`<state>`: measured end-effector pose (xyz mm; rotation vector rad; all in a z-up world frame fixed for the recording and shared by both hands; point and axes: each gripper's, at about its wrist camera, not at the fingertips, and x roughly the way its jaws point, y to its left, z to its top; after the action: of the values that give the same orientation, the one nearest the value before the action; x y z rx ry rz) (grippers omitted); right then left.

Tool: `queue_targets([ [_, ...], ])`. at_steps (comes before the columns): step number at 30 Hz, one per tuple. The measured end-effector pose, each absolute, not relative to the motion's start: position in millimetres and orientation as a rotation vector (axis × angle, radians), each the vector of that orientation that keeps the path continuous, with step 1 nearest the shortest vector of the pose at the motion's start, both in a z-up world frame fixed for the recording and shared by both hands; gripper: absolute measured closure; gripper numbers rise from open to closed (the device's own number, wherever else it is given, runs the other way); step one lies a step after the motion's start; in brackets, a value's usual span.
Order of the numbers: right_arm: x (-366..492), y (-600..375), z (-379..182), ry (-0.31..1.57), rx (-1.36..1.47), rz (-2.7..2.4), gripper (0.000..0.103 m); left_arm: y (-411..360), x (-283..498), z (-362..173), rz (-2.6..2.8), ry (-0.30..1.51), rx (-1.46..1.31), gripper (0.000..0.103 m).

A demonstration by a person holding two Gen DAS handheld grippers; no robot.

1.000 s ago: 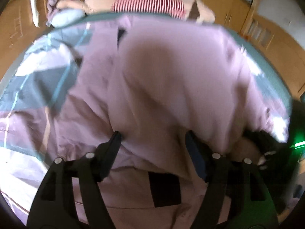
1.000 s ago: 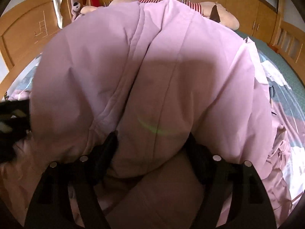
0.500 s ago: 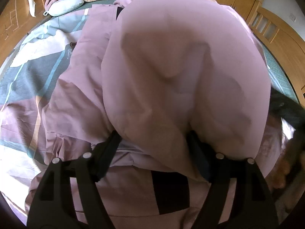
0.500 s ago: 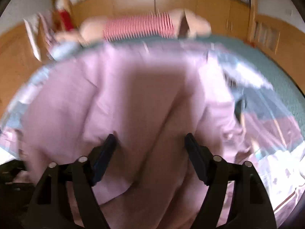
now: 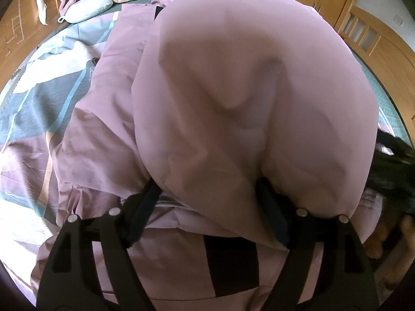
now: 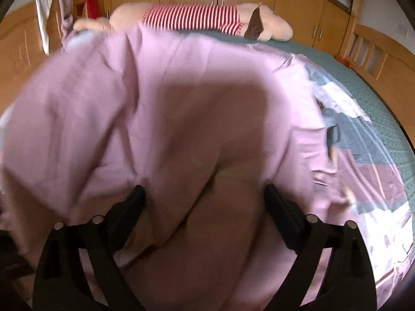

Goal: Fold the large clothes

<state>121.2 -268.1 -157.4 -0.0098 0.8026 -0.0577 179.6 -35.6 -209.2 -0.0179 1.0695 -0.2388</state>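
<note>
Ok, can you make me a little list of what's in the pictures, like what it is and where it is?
clothing: big pink garment, bulging up between both sets of fingers
left gripper: fingers wide apart, pink cloth draped over them
right gripper: fingers wide apart, cloth between them
surface: bed with patchwork bedspread
far end: plush toy in red-striped shirt
near it: light blue pillow

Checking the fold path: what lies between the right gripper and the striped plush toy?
Only the pink garment, bulging from the right gripper nearly to the striped plush toy, in the right wrist view.
</note>
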Motion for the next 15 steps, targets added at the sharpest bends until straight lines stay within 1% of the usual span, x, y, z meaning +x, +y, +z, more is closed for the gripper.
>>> queue_targets([
  [1,106,-274,-148,0.75,0.002,-0.074,0.01,-36,180,-209,-0.24,1.07,-0.02,0.024],
  [3,97,-280,-150,0.763,-0.017,-0.099,0.01,-35,180,-209,-0.238,1.068,-0.02,0.024],
  [5,102,-284,-180,0.89,-0.069,-0.108,0.009,-36,179,-209,-0.236,1.063,-0.018,0.023],
  [6,103,-292,-198,0.927,-0.035,-0.083,0.008,-36,177,-210,-0.238,1.063,-0.017,0.023],
  [8,100,-300,-203,0.9,0.016,-0.067,0.001,-35,175,-211,-0.239,1.059,-0.011,0.022],
  [13,95,-300,-206,0.861,0.004,-0.074,0.001,-33,161,-197,-0.193,1.009,-0.018,0.022],
  [14,94,-300,-207,0.856,0.007,-0.072,0.001,-34,154,-189,-0.166,0.969,0.011,0.022],
  [15,93,-301,-207,0.851,0.011,-0.069,0.001,-36,149,-183,-0.151,0.928,0.043,0.019],
])
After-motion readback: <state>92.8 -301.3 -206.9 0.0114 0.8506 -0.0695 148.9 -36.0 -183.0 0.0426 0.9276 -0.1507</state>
